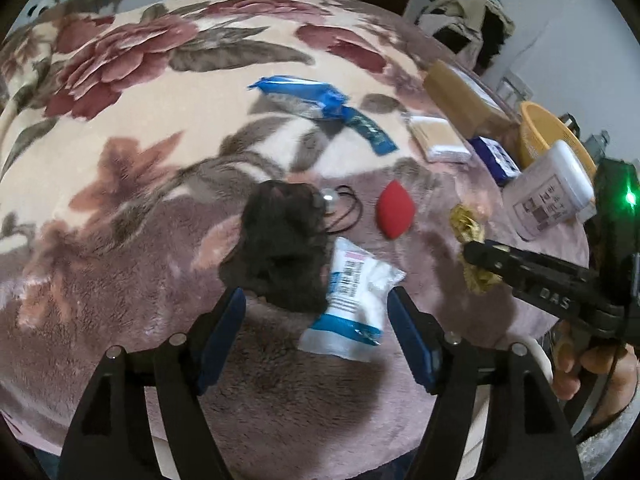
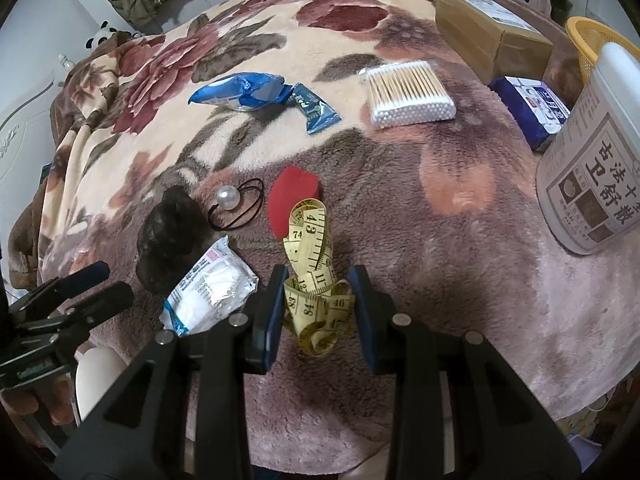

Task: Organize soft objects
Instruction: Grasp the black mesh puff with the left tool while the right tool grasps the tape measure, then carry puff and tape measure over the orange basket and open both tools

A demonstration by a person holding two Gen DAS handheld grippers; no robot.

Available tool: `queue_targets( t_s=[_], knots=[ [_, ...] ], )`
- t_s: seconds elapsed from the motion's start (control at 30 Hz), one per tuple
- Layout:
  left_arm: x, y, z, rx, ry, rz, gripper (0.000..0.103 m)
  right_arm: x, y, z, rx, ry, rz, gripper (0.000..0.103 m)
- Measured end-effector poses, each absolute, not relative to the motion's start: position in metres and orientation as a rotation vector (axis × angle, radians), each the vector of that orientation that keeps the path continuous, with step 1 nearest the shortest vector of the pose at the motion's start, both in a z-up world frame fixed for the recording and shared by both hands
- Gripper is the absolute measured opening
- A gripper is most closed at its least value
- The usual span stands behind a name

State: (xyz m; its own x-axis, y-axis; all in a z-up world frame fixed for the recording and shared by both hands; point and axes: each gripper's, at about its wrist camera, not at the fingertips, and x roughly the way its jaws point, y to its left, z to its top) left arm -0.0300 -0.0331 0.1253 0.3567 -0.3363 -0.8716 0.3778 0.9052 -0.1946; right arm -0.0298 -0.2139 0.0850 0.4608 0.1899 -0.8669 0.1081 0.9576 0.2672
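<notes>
Clamped between the blue-padded jaws of the right gripper [image 2: 318,300] is a crumpled yellow measuring tape [image 2: 316,276], held above the floral plush blanket [image 2: 400,220]. Just beyond the tape, a red teardrop-shaped sponge [image 2: 294,196] is seen lying on the blanket. Left of the sponge lies a black hair tie with a white pearl bead [image 2: 228,197], and further left a dark fuzzy clump [image 2: 168,232]. Nearer than the sponge, beside the clump, a white plastic-wrapped gauze packet [image 1: 352,292] is seen between the jaws of the left gripper [image 1: 316,304], which stand wide apart and touch nothing. Well beyond the sponge a blue foil wrapper [image 2: 240,90] and a clear pack of cotton swabs [image 2: 408,94] are laid apart.
</notes>
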Motion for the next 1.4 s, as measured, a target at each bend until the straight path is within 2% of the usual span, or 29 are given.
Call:
queue_targets(
  t_s=[0.17,0.33,0.37,0.4,0.43,0.53,0.9,1.4],
  knots=[
    [-0.020,-0.055,0.128,0.178,1.017,-0.364,0.075,-0.030,-0.215,0.084,0.305,1.101,0.051,0.033],
    [0.018,-0.054,0.093,0.134,1.140,-0.308,0.074,-0.029,-0.215,0.083,0.306,1.101,0.052,0.033],
    [0.022,-0.053,0.086,0.127,1.170,-0.297,0.071,-0.028,-0.215,0.083,0.307,1.102,0.053,0.033],
    [0.026,-0.052,0.080,0.120,1.198,-0.287,0.056,-0.029,-0.215,0.083,0.307,1.103,0.053,0.033],
    [0.030,-0.050,0.071,0.099,1.237,-0.279,0.029,-0.029,-0.215,0.083,0.305,1.101,0.053,0.033],
    [0.027,-0.045,0.073,0.076,1.237,-0.296,0.013,-0.027,-0.215,0.083,0.302,1.099,0.053,0.033],
    [0.008,-0.056,0.132,0.048,1.139,-0.393,0.013,-0.023,-0.217,0.099,0.306,1.070,0.043,0.033],
    [-0.001,-0.124,0.163,0.097,1.112,-0.511,0.014,-0.038,-0.254,0.136,0.306,1.003,-0.033,0.033]
  ],
)
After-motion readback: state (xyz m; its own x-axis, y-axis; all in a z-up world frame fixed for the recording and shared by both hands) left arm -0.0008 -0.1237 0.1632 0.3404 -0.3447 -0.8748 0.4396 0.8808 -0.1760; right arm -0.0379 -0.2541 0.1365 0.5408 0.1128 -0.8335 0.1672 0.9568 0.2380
